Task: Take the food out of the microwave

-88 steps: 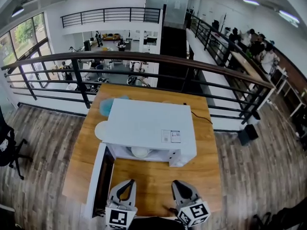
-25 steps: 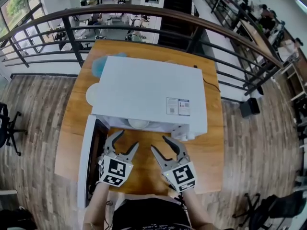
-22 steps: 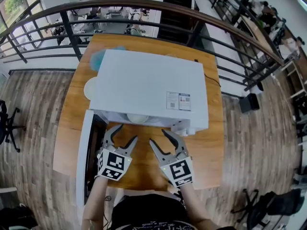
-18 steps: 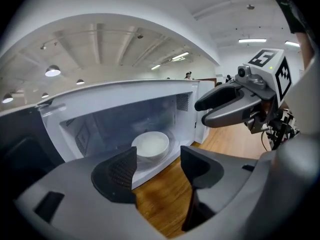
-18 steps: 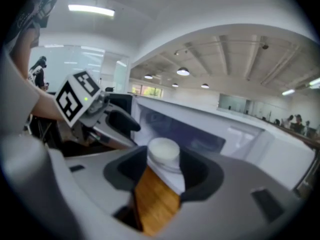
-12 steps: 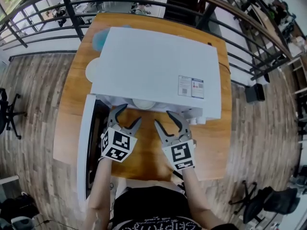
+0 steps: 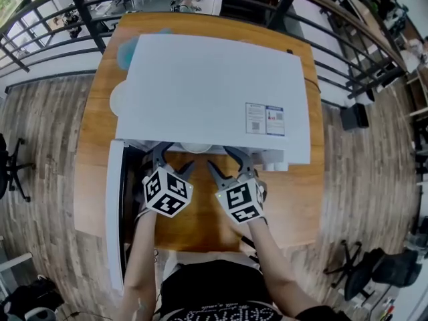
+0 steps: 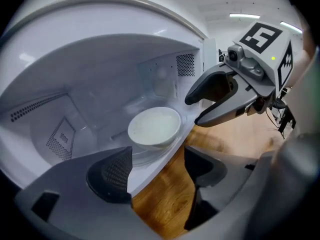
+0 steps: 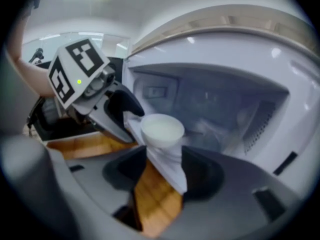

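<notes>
- Wooden table (image 7: 294, 199) stood by a dark railing (image 7: 87, 19) on a plank floor (image 7: 40, 132), and a white microwave (image 7: 214, 92) covered most of its far half.
- Its door (image 7: 114, 212) was swung fully open on my left side, pointing back toward me.
- Inside the cavity sat a white bowl (image 8: 154, 126) holding something pale, near the front and roughly central, on what looked like a glass turntable (image 8: 145, 154), though that part was hard to make out.
- From my head view only the bowl's front edge (image 7: 196, 148) peeked out under the microwave's top.
- My left tongs (image 8: 157, 171) were at the mouth of the cavity, tilted downward, their jaws opening; between them lay only the microwave's front lip and the table's wood, with the bowl just beyond.
- My right tongs (image 9: 162, 171) were just beside them, likewise aimed at the opening, jaws opening and gripping nothing, the bowl (image 9: 161, 129) just past their tips.
- Neither pair touched the bowl.
- Both pairs were side by side in front of the microwave, left (image 7: 170, 160) and right (image 7: 224, 162) near each other but apart.
</notes>
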Demonstrator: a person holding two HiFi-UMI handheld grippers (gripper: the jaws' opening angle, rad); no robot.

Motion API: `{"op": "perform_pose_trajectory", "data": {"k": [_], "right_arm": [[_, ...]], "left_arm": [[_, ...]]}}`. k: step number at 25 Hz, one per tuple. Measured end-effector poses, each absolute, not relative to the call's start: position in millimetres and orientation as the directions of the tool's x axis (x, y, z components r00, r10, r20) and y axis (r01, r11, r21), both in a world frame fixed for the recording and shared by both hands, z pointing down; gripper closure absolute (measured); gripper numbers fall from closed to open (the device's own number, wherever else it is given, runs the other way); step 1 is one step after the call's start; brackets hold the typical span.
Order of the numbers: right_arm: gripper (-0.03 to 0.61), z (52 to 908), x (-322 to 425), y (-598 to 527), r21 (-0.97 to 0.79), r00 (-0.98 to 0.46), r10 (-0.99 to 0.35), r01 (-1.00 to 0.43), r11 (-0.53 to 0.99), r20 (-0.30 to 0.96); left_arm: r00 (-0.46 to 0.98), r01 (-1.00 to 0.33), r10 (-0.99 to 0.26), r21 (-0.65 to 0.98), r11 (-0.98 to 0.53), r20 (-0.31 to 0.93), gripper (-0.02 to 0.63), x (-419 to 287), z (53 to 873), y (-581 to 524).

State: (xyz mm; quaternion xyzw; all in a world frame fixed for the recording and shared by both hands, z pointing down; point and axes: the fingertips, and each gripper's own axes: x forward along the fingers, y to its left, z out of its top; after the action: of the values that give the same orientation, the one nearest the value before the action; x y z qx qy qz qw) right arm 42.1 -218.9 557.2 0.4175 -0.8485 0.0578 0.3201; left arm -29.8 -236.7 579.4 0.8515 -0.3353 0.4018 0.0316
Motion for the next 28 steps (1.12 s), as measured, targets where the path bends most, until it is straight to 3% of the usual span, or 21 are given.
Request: {"op": "perform_pose_trajectory", "data": {"k": [28], "right_arm": [[0.350,585.1,25.5,-247.2,0.121,-0.444,-0.580,-0.714,0.690,0.683]], "left_arm": [[0.500,-0.564,-0.486,-0.155,-0.811,0.717,0.275,-18.6,590.6,-260.9]]}}
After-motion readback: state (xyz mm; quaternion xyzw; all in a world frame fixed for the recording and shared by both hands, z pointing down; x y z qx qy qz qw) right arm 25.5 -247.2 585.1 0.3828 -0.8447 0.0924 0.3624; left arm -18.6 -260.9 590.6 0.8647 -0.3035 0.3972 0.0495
